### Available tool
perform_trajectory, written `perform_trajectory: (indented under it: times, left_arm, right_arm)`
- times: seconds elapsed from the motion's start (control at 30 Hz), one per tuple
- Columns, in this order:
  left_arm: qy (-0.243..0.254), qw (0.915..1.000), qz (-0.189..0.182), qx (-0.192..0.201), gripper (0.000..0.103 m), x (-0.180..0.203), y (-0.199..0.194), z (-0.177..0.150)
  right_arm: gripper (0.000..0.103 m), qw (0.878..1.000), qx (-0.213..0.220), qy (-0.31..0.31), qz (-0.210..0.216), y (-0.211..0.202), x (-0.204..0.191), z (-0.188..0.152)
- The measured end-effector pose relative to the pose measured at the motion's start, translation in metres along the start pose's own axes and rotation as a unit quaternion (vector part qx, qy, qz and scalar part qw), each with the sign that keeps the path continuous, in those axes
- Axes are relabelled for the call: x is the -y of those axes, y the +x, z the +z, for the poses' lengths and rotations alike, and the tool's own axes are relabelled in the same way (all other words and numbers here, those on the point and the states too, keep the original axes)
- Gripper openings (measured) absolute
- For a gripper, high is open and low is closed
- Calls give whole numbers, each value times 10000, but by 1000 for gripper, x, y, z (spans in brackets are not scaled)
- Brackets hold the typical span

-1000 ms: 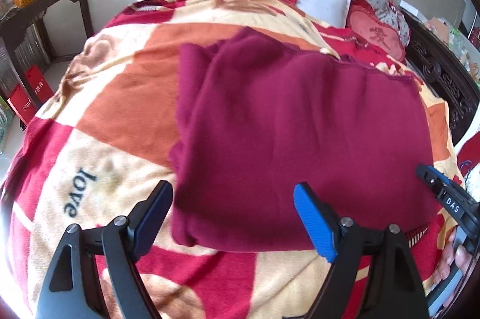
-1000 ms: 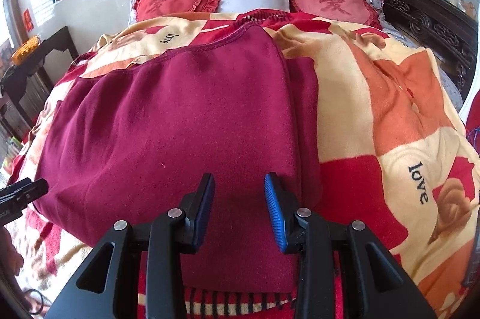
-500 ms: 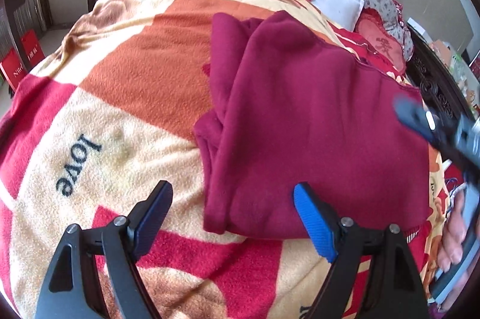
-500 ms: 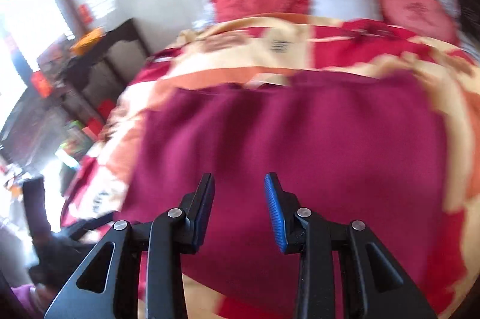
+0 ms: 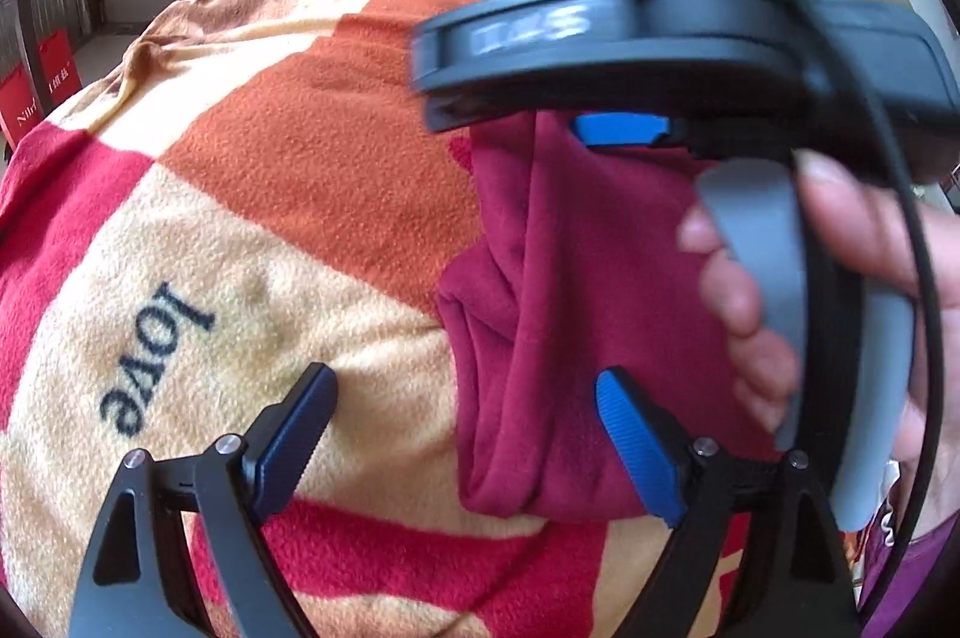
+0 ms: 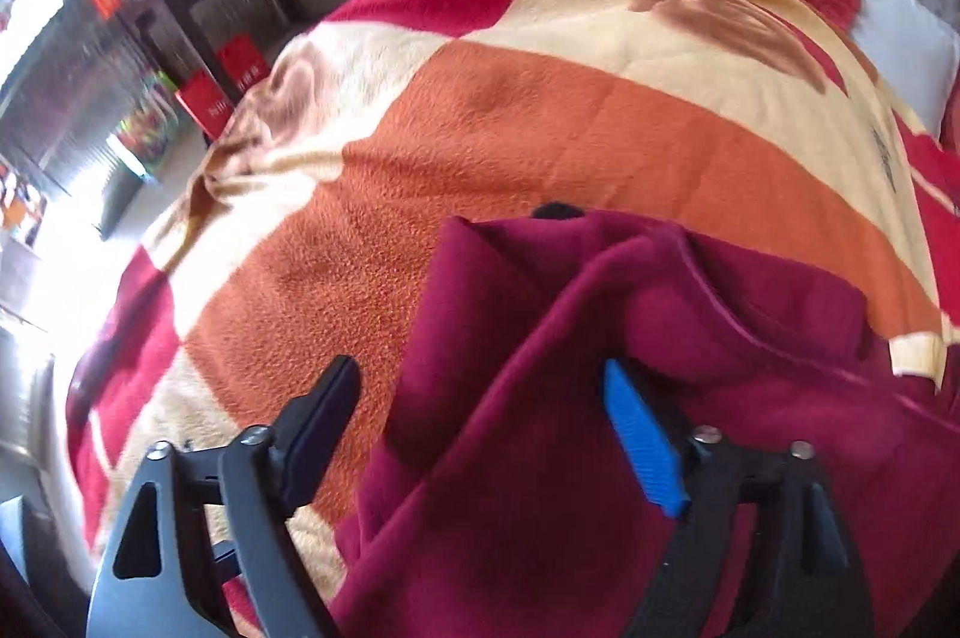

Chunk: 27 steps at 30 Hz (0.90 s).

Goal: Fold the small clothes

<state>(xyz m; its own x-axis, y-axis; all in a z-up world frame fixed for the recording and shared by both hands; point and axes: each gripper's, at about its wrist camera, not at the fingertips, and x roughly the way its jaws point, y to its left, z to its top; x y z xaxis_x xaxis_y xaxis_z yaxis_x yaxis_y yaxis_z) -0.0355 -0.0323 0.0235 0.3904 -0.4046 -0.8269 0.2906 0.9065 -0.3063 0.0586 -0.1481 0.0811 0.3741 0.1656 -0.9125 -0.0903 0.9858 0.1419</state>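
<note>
Right wrist view shows one maroon fleece garment (image 6: pixel 600 398) lying in soft folds on a plush blanket (image 6: pixel 540 146) checked in orange, cream and red. The right gripper (image 6: pixel 480 434) has just been opening; its jaws stand wide, the fold's edge between them, pads not pressing. Only the left wrist view shows the hand (image 5: pixel 840 290) on that tool — and the left gripper (image 5: pixel 468 446), wide too, straddling the garment's near corner.

Both grippers have black fingers (image 5: pixel 294 428) with blue ribbed pads (image 6: pixel 642 449) and silver screws (image 5: pixel 229 443).
</note>
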Motion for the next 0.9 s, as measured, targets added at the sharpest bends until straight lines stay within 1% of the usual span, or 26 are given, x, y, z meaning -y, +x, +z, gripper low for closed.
perform_trajectory:
  times: [0.07, 0.1, 0.17, 0.2, 0.23, 0.27, 0.3, 0.33, 0.37, 0.43, 0.47, 0.5, 0.53, 0.57, 0.6, 0.63, 0.7, 0.8, 0.9]
  left_arm:
    - [-35, 10000, 6, -3, 92, -1, 2, 1]
    - [-25, 10000, 12, -3, 92, -1, 3, 1]
    - [23, 10000, 35, 15, 92, 1, 2, 2]
    - [53, 10000, 53, 21, 92, 2, 2, 2]
    - [69, 10000, 66, 28, 92, 3, 2, 2]
    - [91, 9999, 86, 44, 92, 5, 2, 2]
    - [110, 9999, 95, 53, 92, 8, 1, 2]
    - [133, 9998, 92, 62, 92, 9, 1, 4]
    - [171, 9998, 79, 81, 92, 13, 1, 4]
    - [256, 9996, 53, 119, 92, 19, 1, 4]
    - [341, 9993, 17, 133, 92, 23, 2, 4]
    - [415, 9991, -15, 80, 83, 27, 4, 3]
    - [479, 9988, -80, -50, 60, 31, 6, 3]
    - [542, 9981, -200, -228, 48, 35, 7, 5]
    - [589, 9975, -237, -300, 36, 39, 6, 5]
    - [627, 9974, -217, -268, 26, 43, 3, 6]
    - [800, 9965, -199, -136, 19, 53, -8, 7]
    - [988, 9950, -155, 50, 19, 66, -23, 7]
    - [1017, 9948, -85, 51, 19, 70, -26, 6]
  right_arm:
    - [74, 9996, -33, -105, -253, 8, -6, -1]
    - [71, 9994, 19, -108, -331, 10, -7, -3]
    - [54, 9988, 186, -97, -448, 7, -4, -7]
    - [37, 9982, 265, -53, -538, 5, 0, -11]
    - [27, 9984, 336, 51, -453, -1, 7, -15]
    - [21, 9988, 396, 196, -223, -7, 16, -17]
    - [13, 9985, 435, 326, -10, -13, 24, -18]
    - [8, 9969, 512, 527, 285, -21, 33, -21]
    - [6, 9952, 583, 637, 463, -29, 40, -23]
    - [2, 9924, 707, 761, 653, -39, 46, -27]
    - [1, 9910, 770, 806, 738, -45, 48, -30]
    - [0, 9895, 843, 843, 815, -50, 51, -32]
    - [0, 9884, 894, 874, 865, -54, 53, -34]
    - [0, 9877, 938, 888, 878, -56, 55, -35]
    - [0, 9866, 955, 935, 939, -59, 58, -37]
    - [0, 9853, 971, 987, 1004, -64, 61, -41]
    - [0, 9834, 1092, 1037, 1014, -76, 67, -47]
    - [0, 9798, 1235, 1151, 1068, -90, 76, -51]
    - [0, 9782, 1293, 1213, 1081, -98, 78, -51]
